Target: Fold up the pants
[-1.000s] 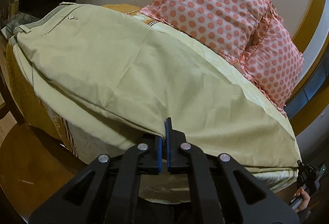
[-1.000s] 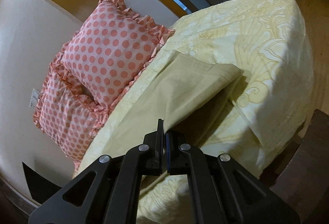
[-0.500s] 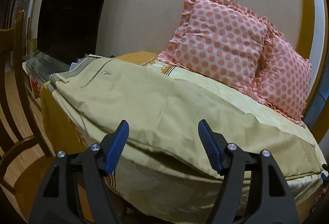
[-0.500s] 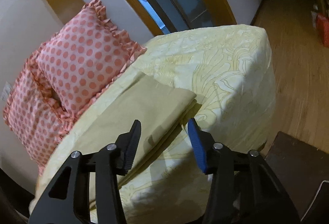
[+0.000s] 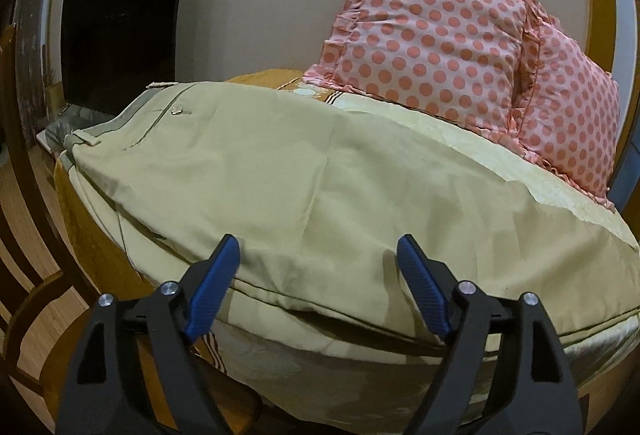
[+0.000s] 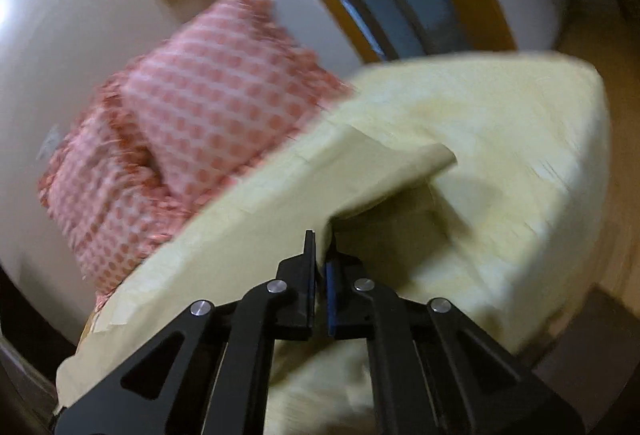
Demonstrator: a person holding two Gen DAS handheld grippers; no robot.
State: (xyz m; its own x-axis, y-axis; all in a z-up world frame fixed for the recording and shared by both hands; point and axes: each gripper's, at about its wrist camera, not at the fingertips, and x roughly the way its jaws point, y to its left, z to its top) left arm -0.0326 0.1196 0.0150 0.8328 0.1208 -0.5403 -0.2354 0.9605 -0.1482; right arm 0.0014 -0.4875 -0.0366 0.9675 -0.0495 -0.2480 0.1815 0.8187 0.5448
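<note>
The khaki pants (image 5: 304,171) are spread flat along the bed (image 6: 520,123), no label or writing being legible, while the left gripper (image 5: 318,255) is held wide and their hem is pinched by the right gripper (image 6: 320,247).

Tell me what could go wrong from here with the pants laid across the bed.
1. Only the right gripper is shut on the pants; the left gripper is open, so a pull may drag them askew.
2. The right-wrist view is motion-blurred and the pinch looks thin, so the hem could slip out.
3. The bedspread lies directly beneath; the left gripper closing low may catch it too.
</note>
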